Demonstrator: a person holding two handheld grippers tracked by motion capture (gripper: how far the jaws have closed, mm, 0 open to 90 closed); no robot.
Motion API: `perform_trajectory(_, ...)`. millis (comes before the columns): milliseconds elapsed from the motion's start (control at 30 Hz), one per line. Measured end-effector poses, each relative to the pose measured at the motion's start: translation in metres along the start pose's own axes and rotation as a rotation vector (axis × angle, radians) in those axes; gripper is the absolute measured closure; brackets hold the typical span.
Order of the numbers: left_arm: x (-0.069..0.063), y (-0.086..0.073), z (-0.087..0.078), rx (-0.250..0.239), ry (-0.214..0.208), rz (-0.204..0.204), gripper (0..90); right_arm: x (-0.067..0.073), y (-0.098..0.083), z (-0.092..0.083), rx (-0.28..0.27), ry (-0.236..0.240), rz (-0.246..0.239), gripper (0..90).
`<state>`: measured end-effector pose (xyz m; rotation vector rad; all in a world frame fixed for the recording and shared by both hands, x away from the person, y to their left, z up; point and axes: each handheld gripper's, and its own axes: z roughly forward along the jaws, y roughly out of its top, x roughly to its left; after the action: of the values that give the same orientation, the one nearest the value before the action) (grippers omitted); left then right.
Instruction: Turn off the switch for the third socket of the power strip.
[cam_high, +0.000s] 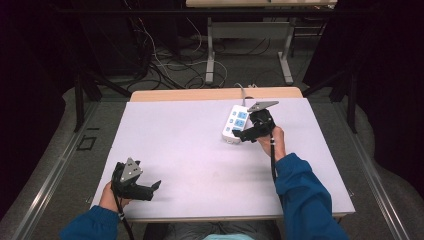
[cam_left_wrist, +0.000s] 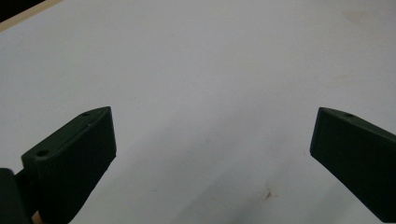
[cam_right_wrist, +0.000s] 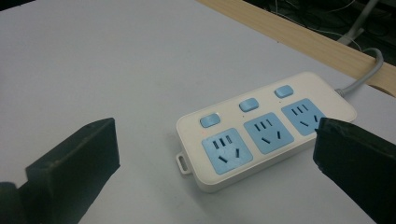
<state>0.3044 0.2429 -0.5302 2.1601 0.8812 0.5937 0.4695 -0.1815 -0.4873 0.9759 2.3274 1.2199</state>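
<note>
A white power strip (cam_high: 235, 124) with three blue sockets and three blue switches lies at the back right of the white table top; its grey cable runs off the far edge. In the right gripper view the power strip (cam_right_wrist: 261, 128) sits just beyond the wide-apart jaws, its near end between them. My right gripper (cam_high: 241, 135) hovers open at the strip's near end, holding nothing. My left gripper (cam_high: 152, 189) rests low near the table's front left corner, open and empty. In the left gripper view its jaws frame bare table (cam_left_wrist: 210, 70), gripper (cam_left_wrist: 212, 135) open.
The white sheet (cam_high: 200, 150) covers a wooden table whose far edge (cam_high: 215, 94) shows as a tan band. Beyond it are metal table legs (cam_high: 210, 55) and tangled cables (cam_high: 165, 65) on the floor. Dark curtains flank both sides.
</note>
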Motion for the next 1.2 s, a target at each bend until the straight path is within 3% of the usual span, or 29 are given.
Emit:
perform_trajectory(500,0.0,0.0,0.0,0.003,0.0,0.005,0.3,0.008,0.012,0.016,0.015,0.018,-0.031,0.0)
perform_trajectory(767,0.001,-0.001,0.0,-0.002,0.012,0.012,0.3,0.01,0.017,0.024,0.008,0.03,-0.019,0.0)
perform_trajectory(1200,-0.001,0.001,0.002,0.005,-0.004,0.011,0.2,0.008,0.019,0.033,0.011,0.023,-0.014,0.0)
